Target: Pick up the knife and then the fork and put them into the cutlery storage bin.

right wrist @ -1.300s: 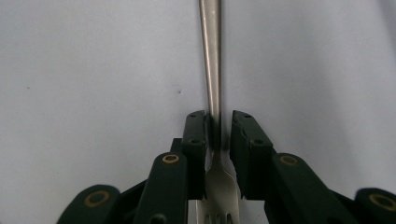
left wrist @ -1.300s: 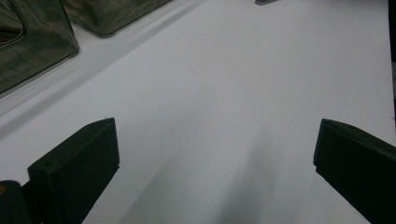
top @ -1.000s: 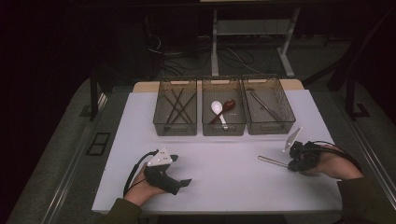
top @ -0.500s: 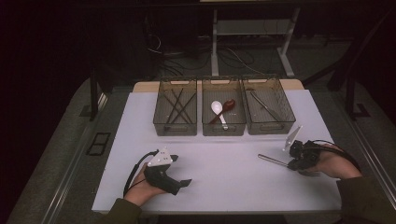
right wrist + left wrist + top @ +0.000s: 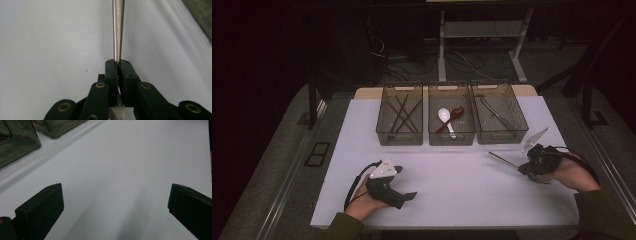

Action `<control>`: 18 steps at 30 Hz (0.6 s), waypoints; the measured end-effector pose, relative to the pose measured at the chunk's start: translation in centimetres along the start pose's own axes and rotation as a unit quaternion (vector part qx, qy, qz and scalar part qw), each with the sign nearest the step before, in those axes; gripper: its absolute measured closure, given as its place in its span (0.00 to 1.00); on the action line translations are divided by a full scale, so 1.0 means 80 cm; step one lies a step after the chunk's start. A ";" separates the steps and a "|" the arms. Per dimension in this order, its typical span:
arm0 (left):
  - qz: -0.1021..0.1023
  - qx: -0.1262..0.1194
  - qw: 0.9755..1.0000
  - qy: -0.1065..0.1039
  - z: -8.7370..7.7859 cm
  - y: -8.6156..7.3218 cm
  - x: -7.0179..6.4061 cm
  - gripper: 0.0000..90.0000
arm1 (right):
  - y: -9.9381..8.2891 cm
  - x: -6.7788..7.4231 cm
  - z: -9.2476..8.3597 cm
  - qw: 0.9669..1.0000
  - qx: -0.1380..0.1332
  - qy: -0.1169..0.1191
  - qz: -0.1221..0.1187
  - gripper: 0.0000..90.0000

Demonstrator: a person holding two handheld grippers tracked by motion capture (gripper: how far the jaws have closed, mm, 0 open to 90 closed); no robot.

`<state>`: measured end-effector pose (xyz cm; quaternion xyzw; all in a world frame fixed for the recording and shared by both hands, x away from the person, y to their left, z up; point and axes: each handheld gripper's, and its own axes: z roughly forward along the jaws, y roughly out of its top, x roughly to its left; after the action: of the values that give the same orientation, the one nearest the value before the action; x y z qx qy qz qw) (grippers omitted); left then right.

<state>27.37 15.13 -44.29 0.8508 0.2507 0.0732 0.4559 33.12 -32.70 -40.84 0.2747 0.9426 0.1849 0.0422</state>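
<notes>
Steel pinched tight at the near right: thin end of a metal utensil [image 5: 117, 30] clamped between the narrow jaws of the right gripper [image 5: 117, 65], just now closed down onto it. Held low over the white tabletop [image 5: 452, 190], pointing away from the hand toward the table's middle; hard to tell whether its far end touches the surface or hangs just clear.

Across at the near left, resting on the table in the other hand, the left gripper [image 5: 406, 199], jaws wide and empty, with bare white between them in the left gripper view.

Farther back, lined up in a row: left tray [image 5: 399, 142] with dark chopsticks [image 5: 400, 112], middle tray [image 5: 452, 141] with a white spoon [image 5: 444, 116] and a red-brown spoon [image 5: 455, 112] touching it, right tray [image 5: 502, 140] with metal pieces [image 5: 494, 112] of a similar kind.

Grasp apparently secured, then, and sorting ready to go on: probably a lift and a short carry to the right tray, nearest behind the gripper. Worth watching for the slim handle swivelling in so small a bite.
</notes>
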 end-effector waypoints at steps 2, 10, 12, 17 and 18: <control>-0.001 -0.001 1.000 0.000 0.000 0.000 0.000 0.00 | -0.002 -0.001 -0.003 1.000 -0.013 0.002 0.013 0.94; 0.000 0.001 1.000 0.000 0.000 0.000 0.000 0.00 | -0.006 -0.009 -0.018 0.996 -0.079 0.001 0.047 0.94; -0.001 0.001 1.000 0.001 0.000 0.000 0.000 0.00 | -0.006 -0.011 -0.020 0.994 -0.095 -0.002 0.057 0.94; -0.001 0.000 1.000 0.001 0.000 0.000 0.000 0.00 | -0.009 -0.016 -0.028 0.986 -0.141 -0.008 0.088 0.94; 0.000 0.001 1.000 0.001 0.000 0.000 0.000 0.00 | -0.009 -0.017 -0.030 0.984 -0.150 -0.008 0.094 0.94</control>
<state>27.39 15.14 -44.31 0.8513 0.2509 0.0736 0.4548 33.47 -34.80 -38.89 0.3544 0.8738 0.3248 0.0732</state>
